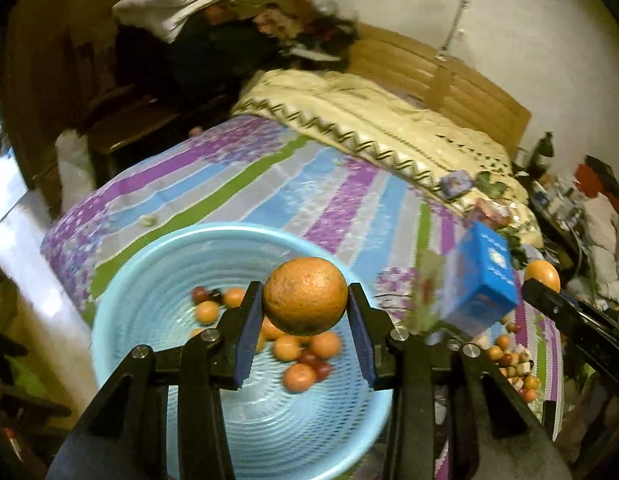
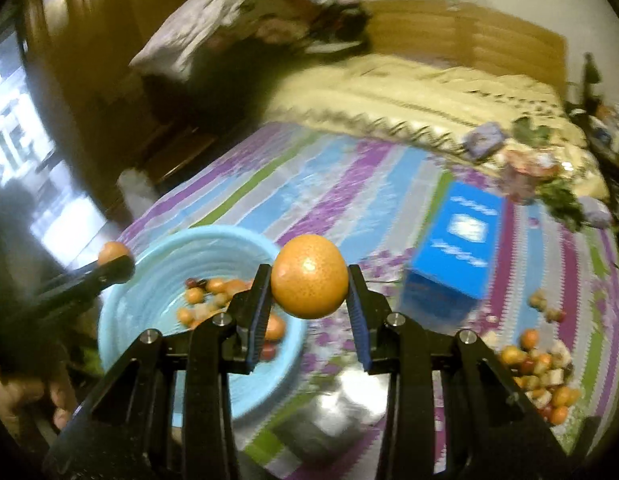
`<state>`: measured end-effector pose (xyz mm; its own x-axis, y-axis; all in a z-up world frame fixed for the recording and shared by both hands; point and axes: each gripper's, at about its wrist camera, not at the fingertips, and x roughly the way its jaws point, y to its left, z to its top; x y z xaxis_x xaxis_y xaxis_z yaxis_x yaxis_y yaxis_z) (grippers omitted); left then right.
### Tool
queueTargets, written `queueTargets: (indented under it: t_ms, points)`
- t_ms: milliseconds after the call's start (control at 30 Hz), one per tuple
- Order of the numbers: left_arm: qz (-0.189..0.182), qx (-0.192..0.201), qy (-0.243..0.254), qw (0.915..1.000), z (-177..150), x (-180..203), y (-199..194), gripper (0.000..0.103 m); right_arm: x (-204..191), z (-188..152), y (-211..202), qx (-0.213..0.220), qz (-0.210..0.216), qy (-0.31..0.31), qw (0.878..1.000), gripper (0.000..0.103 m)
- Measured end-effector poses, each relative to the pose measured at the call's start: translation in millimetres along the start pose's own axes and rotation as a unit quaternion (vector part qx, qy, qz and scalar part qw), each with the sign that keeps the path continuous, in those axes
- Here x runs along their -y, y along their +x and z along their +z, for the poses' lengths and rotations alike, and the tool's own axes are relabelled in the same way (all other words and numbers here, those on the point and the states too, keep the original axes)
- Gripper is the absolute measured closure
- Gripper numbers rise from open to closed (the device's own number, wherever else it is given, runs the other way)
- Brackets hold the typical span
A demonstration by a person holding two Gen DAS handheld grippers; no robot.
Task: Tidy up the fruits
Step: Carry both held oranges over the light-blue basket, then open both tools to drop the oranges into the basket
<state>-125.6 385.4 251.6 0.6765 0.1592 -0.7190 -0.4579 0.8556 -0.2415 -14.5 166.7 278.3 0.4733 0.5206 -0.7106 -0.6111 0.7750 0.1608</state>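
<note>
No text can be read. The blue box (image 2: 455, 240) at right of centre on the bed carries white lines of print and a white emblem, all too blurred to make out.

Bed (image 1: 269, 184) under striped purple, blue and green sheet. Near left: light-blue basin (image 1: 149, 280). Right: blue box (image 2: 457, 248); nearer right, loose pile of small fruits (image 2: 541, 376). Far: cream folded quilt (image 1: 369, 120).

Both fisheye views are angled steeply down along black gripper fingers, close over a striped purple bedspread (image 1: 341, 200). A light-blue ribbed plastic basin (image 1: 149, 280) (image 2: 157, 264) and blue cardboard box (image 1: 481, 280) (image 2: 457, 248) are shared.
</note>
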Motion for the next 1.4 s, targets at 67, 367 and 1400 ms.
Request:
queueTargets:
  t_ms: [67, 367, 1400]
  points:
    - [0.007, -0.015, -0.012, 0.9998, -0.2, -16.8, 5.3, 0.06, -18.5, 4.7, 16.7, -0.026, 0.017, -0.012, 0.999, 0.066]
    - [0.025, -0.089, -0.055, 0.9942, -8.1, -68.0, 28.5, 0.06, -70.1, 13.4, 78.2, -0.135, 0.062, -0.057, 0.987, 0.066]
    - [0.042, -0.149, -0.067, 0.9856, -11.5, -113.2, 67.5, 0.06, -67.2, 9.4, 120.5, -0.207, 0.051, -0.072, 0.974, 0.066]
